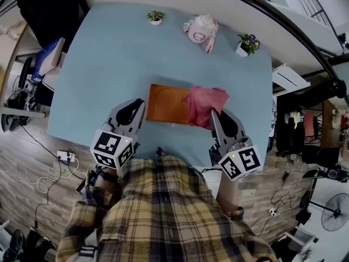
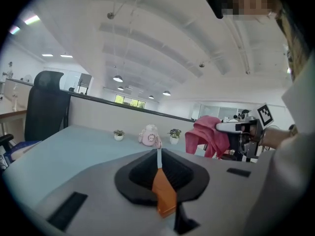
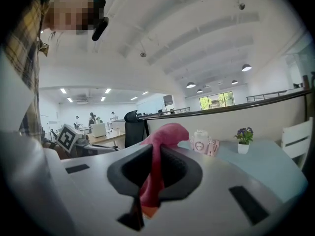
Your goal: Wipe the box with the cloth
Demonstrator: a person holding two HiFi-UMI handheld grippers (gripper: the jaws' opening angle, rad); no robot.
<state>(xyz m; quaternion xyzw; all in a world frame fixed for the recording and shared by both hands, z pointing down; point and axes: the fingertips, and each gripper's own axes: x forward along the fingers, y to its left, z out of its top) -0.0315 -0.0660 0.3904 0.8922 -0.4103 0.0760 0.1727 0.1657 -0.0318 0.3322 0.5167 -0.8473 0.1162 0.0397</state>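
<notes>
The orange box (image 1: 166, 103) sits between the two grippers over the blue counter (image 1: 109, 64). The left gripper (image 1: 140, 103) is clenched on its near-left edge, and orange shows in the slit of the jaws. The right gripper (image 1: 212, 113) pinches the pink cloth (image 1: 206, 103), which hangs across the box's right end. The print on the pink pot (image 1: 200, 27) is too small to read. Both grippers point away from the plaid shirt (image 1: 163, 201), nearly level, with their marker cubes (image 1: 112, 148) nearest the person.
</notes>
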